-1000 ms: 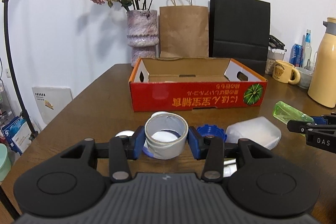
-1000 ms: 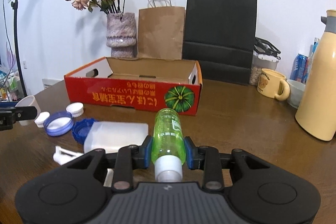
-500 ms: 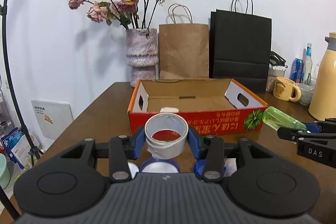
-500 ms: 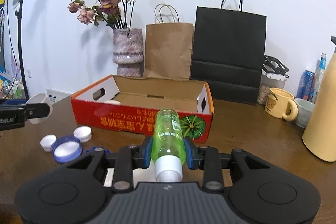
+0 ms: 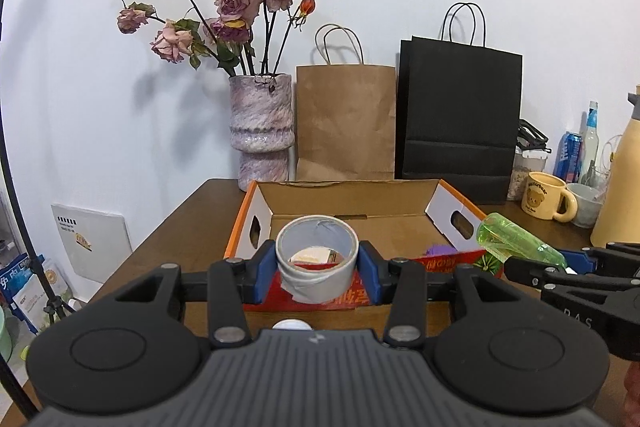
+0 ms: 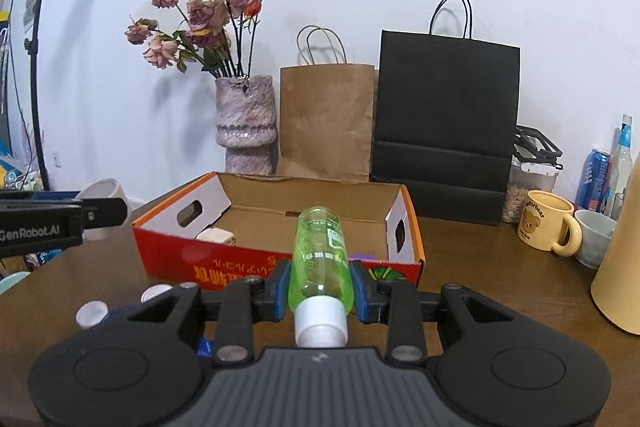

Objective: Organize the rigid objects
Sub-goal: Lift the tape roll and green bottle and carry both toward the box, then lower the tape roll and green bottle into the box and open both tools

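My left gripper [image 5: 317, 269] is shut on a grey roll of tape [image 5: 317, 281], held upright in the air just before the near wall of the red cardboard box [image 5: 244, 223]. In the right wrist view my right gripper [image 6: 320, 289] is shut on a green plastic bottle [image 6: 320, 255], white cap toward the camera, its base pointing over the box [image 6: 276, 269]. The same bottle [image 5: 516, 239] shows at the right of the left wrist view. Inside the box lie a small white block [image 6: 215, 235] and a purple thing [image 5: 440, 250].
Behind the box stand a vase of dried roses [image 5: 260, 135], a brown paper bag [image 5: 346, 123] and a black bag [image 5: 460, 127]. A yellow mug [image 6: 546, 227], a bowl, cans and a tall cream jug [image 6: 624, 267] crowd the right. White caps [image 6: 91, 313] lie near left.
Both grippers have risen and come forward toward the box with their loads. The box's inside now shows, and the lids and container on the table have dropped below view.
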`<state>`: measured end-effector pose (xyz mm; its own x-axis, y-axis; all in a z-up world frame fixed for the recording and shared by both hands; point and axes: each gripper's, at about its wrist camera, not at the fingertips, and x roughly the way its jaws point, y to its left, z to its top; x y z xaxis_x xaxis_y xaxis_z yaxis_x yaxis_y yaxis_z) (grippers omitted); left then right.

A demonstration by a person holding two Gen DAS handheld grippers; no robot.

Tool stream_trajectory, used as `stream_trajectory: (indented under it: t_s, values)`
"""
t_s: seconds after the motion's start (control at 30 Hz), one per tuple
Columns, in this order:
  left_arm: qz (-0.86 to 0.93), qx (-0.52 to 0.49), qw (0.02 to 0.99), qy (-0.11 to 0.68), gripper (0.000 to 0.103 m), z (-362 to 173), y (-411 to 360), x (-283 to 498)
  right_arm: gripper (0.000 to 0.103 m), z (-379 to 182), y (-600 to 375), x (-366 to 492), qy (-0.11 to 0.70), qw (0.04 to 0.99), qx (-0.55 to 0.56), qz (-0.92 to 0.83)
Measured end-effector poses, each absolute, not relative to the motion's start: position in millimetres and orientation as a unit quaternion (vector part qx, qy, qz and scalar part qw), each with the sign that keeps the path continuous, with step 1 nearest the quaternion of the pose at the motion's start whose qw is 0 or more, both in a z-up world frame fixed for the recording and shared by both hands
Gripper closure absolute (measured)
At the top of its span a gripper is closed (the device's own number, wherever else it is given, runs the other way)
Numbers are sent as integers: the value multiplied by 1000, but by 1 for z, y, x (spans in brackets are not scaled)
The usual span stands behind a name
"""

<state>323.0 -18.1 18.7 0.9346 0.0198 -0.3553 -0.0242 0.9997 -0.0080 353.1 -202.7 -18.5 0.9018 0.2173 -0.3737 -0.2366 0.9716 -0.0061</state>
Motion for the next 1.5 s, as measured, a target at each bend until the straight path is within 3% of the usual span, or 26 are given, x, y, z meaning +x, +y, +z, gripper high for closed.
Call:
stream_trajectory:
  t_s: [0.87, 1.5]
  values:
    - [51, -45, 980, 187, 58, 20, -8, 420, 73, -9, -190, 446, 157, 982, -2, 103]
    - [78, -27, 975, 206, 58, 4, -1, 488, 73, -23, -175, 514, 187, 975, -18, 122]
